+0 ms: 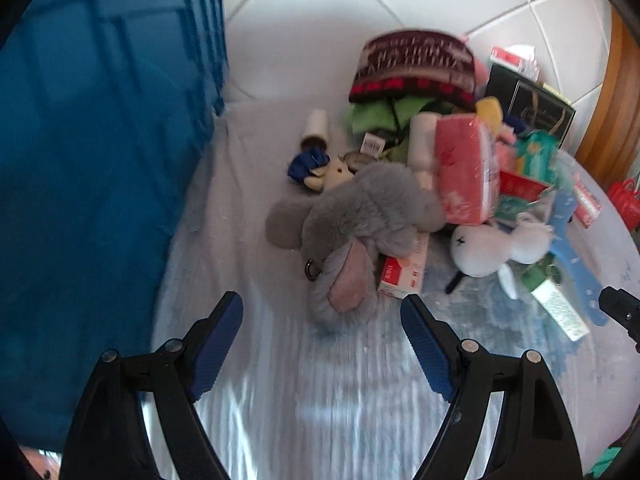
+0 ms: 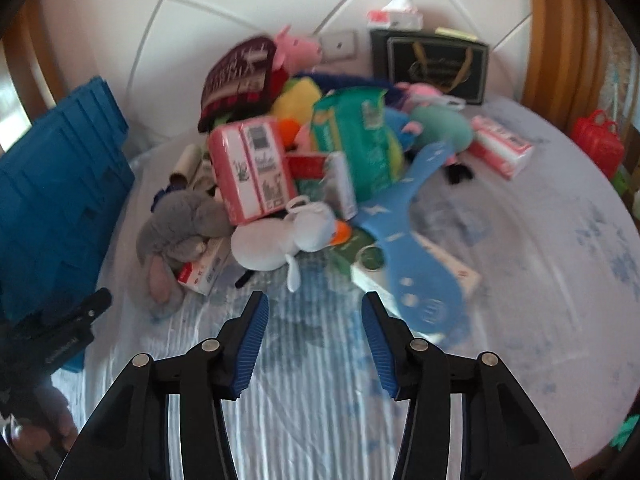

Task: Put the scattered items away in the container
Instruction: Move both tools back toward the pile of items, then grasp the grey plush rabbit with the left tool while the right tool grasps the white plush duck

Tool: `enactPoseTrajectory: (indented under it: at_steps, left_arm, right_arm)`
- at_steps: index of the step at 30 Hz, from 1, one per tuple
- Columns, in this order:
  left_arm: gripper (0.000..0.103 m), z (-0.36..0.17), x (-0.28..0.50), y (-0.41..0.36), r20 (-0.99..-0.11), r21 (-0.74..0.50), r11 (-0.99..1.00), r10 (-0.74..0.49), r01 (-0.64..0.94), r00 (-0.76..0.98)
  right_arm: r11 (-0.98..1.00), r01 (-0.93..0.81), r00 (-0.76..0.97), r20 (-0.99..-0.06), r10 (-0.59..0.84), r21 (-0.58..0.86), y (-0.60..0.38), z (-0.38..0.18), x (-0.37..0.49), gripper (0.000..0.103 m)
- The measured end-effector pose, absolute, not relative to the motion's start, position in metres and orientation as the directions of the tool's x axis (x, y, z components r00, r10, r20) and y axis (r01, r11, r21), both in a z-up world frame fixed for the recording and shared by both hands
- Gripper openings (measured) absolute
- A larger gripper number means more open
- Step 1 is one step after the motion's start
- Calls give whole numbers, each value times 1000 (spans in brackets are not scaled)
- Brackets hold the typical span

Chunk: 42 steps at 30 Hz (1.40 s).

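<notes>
I have both grippers tilted down over the bed [image 1: 304, 420], short of the heap. My left gripper [image 1: 322, 316] stands wide open with nothing in it; the grey plush rabbit [image 1: 360, 216] lies just ahead of its fingertips, its pink-lined ear [image 1: 348, 276] reaching down between them. My right gripper [image 2: 315, 312] is about half open and empty, only striped sheet between its pads, with the white plush toy [image 2: 280, 240] just ahead and slightly left, and the blue plastic paddle [image 2: 416, 280] touching or nearly touching its right finger; blur stops me telling which.

The blue container [image 1: 92, 140] stands to the left of my left gripper, close beside the rabbit, so I judge the rabbit the sensible first pick. I would ease the left gripper forward past the floppy ear and close on the thick body, since the ear alone would let the toy swing and drag the red-and-white carton [image 1: 402, 276] tucked under it. With the right, I would open wider before reaching for the white toy and steer clear of the paddle, so it does not lever the pink tissue pack [image 2: 252, 172] off the heap.
</notes>
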State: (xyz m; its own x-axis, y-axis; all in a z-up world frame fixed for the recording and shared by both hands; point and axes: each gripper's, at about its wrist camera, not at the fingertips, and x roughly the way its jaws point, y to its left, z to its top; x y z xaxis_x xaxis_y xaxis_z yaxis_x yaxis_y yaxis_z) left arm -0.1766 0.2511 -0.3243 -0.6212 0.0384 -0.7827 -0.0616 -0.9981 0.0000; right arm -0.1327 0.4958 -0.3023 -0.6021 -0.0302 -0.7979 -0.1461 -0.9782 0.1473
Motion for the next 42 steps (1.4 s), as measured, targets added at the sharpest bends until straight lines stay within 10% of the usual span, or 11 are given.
enactPoseTrajectory:
  at_steps: [16,19,23,42]
  left_arm:
    - [80,-407,-250,270,-845,-1,-1000,8,-13,-535]
    - [38,-408,-251,276,-831,19,-1000,-4,-23,-556]
    - [18,-406,-244,283,-826,46,-998,-16,-39,-563]
    - [24,-363,-119,279,-855,-22,-996,62,-84,-516]
  right_arm:
    - [-986,-74,-488,-867,-95,150,477,-394,-232,48]
    - [-986,-53,-480,-870,-115,160,474,-403,-237,25]
    - [-988,-27,-476,-871,-121,152,468,-406,-232,10]
    - [-971,26,-471,-854,-221,237,480,-379,-134,8]
